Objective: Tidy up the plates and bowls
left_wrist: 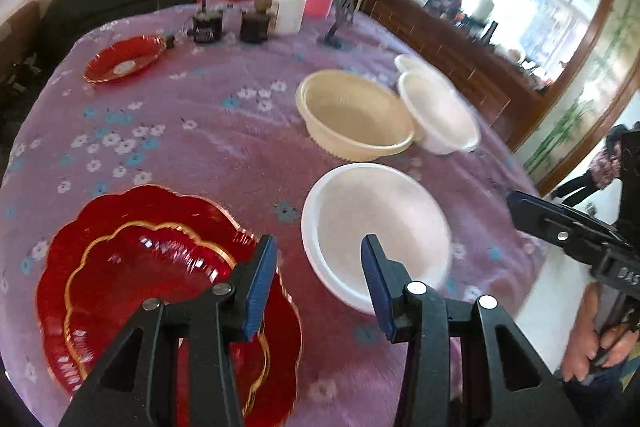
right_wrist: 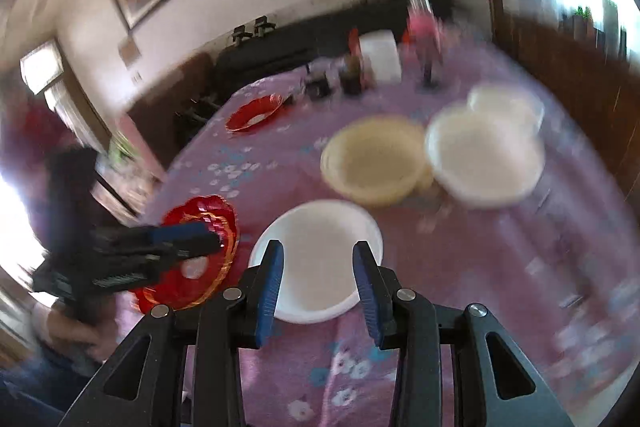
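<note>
A person holds 2 grippers over a purple floral tablecloth (left_wrist: 208, 147). The left gripper (left_wrist: 319, 281) hangs released above stacked red plates (left_wrist: 132, 267); the right gripper (right_wrist: 319, 277), also released and empty, hovers over the nearest white bowl (right_wrist: 320, 247). A cream bowl (left_wrist: 352, 115) sits beyond.

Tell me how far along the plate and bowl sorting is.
Partly done: two red plates are stacked, and the cream bowl looks nested. Nothing is in hand; left gripper and right gripper are open. Left: the near white bowl, far white bowls and far red plate.
</note>
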A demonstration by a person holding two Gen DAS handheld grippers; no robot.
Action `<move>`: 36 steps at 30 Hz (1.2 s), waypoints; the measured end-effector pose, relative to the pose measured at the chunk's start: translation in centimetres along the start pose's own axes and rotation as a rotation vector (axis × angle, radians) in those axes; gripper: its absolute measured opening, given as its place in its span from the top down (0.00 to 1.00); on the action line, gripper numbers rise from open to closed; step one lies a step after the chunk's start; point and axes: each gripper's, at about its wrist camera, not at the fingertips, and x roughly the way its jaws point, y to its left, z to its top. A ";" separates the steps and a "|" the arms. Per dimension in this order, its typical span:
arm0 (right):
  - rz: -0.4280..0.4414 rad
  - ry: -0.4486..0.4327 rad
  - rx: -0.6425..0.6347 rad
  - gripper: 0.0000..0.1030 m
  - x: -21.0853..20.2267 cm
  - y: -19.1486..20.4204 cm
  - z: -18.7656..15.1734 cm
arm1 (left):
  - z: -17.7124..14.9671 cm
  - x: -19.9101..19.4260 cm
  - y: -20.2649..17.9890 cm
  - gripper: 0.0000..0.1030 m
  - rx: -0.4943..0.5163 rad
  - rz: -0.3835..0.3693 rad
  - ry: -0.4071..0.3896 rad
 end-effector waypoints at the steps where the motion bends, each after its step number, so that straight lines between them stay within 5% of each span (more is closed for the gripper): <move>1: -0.015 -0.005 0.020 0.62 0.3 -0.9 0.1 | 0.3 0.8 -0.1 0.59 -0.003 0.006 0.017; 10: 0.013 0.084 0.093 0.63 4.2 -2.6 -0.7 | 0.9 4.3 -0.7 0.59 0.008 0.053 0.069; 14: 0.024 0.116 0.118 0.81 5.6 -3.0 -0.9 | 1.2 5.3 -1.1 0.64 0.019 0.036 0.087; 18: 0.014 0.124 0.108 0.87 6.0 -2.7 -1.3 | 0.9 5.9 -2.0 0.66 0.059 0.075 0.085; 24: -0.028 0.097 0.107 0.89 5.1 -3.1 -1.3 | 0.6 5.4 -2.8 0.78 0.066 0.061 0.058; 36: -0.038 0.085 0.150 0.88 4.4 -4.6 -1.8 | -0.2 7.0 -4.6 0.79 0.121 0.087 0.085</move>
